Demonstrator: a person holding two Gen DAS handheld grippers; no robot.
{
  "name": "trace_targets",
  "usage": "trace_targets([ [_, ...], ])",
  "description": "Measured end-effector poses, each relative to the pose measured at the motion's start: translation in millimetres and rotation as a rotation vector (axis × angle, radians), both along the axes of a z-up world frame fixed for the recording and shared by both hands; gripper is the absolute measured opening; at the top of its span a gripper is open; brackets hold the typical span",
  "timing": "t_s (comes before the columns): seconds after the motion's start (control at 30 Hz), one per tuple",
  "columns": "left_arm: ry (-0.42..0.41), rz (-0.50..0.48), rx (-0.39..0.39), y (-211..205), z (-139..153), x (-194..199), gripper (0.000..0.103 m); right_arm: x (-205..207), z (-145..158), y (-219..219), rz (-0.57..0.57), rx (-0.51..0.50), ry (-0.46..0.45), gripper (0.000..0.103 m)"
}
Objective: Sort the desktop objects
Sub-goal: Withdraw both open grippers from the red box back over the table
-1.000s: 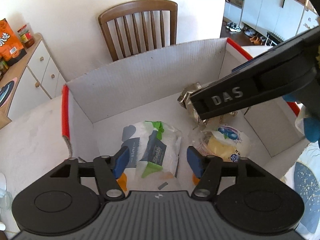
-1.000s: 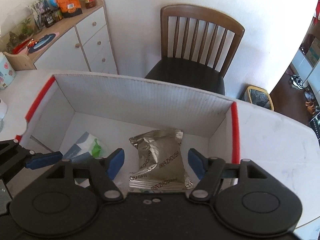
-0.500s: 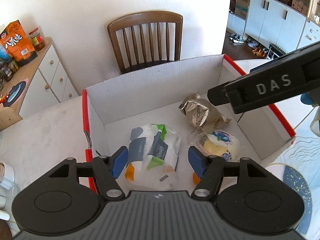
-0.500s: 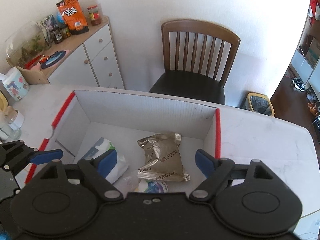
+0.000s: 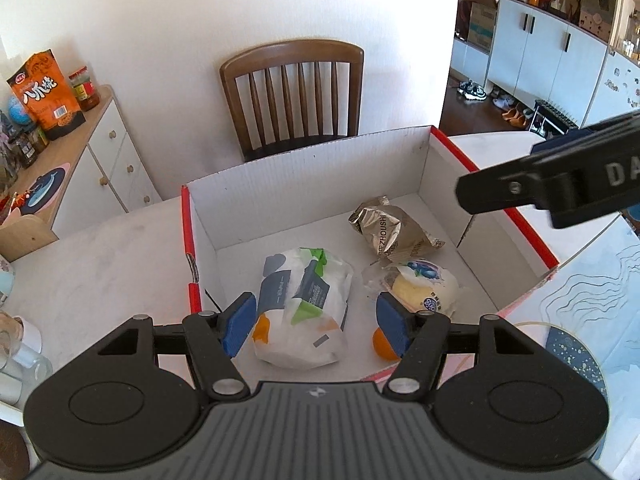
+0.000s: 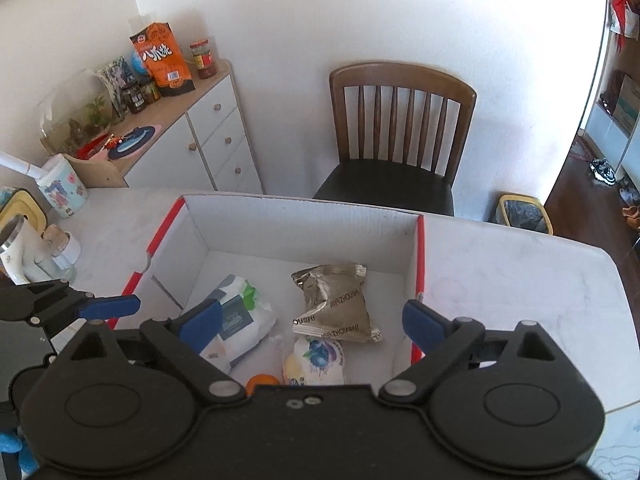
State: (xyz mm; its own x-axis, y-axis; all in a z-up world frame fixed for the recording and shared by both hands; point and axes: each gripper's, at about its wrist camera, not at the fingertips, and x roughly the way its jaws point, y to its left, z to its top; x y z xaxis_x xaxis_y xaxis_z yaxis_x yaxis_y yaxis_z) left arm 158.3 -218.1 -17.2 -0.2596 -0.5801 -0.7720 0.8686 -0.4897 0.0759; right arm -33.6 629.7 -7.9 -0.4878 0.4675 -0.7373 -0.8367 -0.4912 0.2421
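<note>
A white cardboard box with red edges stands on the table. On its floor lie a white tissue pack, a brown foil snack bag, a wrapped bun with a blue label and an orange fruit. My left gripper hangs open above the tissue pack, holding nothing. My right gripper is above the box with its jaws opening wide; nothing is between them. The right gripper's black side shows in the left wrist view.
A wooden chair stands behind the box. A white cabinet at the left carries a snack bag, jars and a glass bowl. Cups and bottles stand at the table's left. A patterned mat lies right of the box.
Both grippers have lifted and drawn back from the box, so more of it and the room shows. The right gripper's jaws have spread much wider. The foil bag lies free in the box.
</note>
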Motion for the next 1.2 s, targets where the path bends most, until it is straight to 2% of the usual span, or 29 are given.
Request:
trace_targets([
  [0.07,0.003,0.005,-0.006,4.1,2.3,1.4,0.072,5.2,3.0,-5.1,-0.012,-0.002,0.015,0.098],
  [0.2,0.013,0.017,-0.011,11.5,6.9,4.9,0.074,14.1,6.8,-16.5,-0.022,0.002,0.022,0.100],
  [0.37,0.025,0.025,-0.023,22.1,12.6,7.5,0.082,25.1,9.0,-31.5,-0.036,0.001,0.037,0.100],
  [0.5,0.031,0.020,-0.030,31.7,14.7,9.6,0.085,31.8,10.8,-43.4,-0.040,0.003,0.041,0.100],
  [0.63,0.040,0.014,-0.030,42.6,17.7,11.8,0.093,36.7,13.2,-57.5,-0.041,0.012,0.040,0.100],
  [0.8,0.043,-0.002,-0.047,59.9,22.6,13.3,0.098,41.7,14.8,-71.7,-0.041,0.006,0.050,0.100],
  [1.2,0.077,0.010,-0.058,106.3,28.8,26.7,0.101,55.1,20.5,-117.5,-0.036,0.034,0.076,0.102],
])
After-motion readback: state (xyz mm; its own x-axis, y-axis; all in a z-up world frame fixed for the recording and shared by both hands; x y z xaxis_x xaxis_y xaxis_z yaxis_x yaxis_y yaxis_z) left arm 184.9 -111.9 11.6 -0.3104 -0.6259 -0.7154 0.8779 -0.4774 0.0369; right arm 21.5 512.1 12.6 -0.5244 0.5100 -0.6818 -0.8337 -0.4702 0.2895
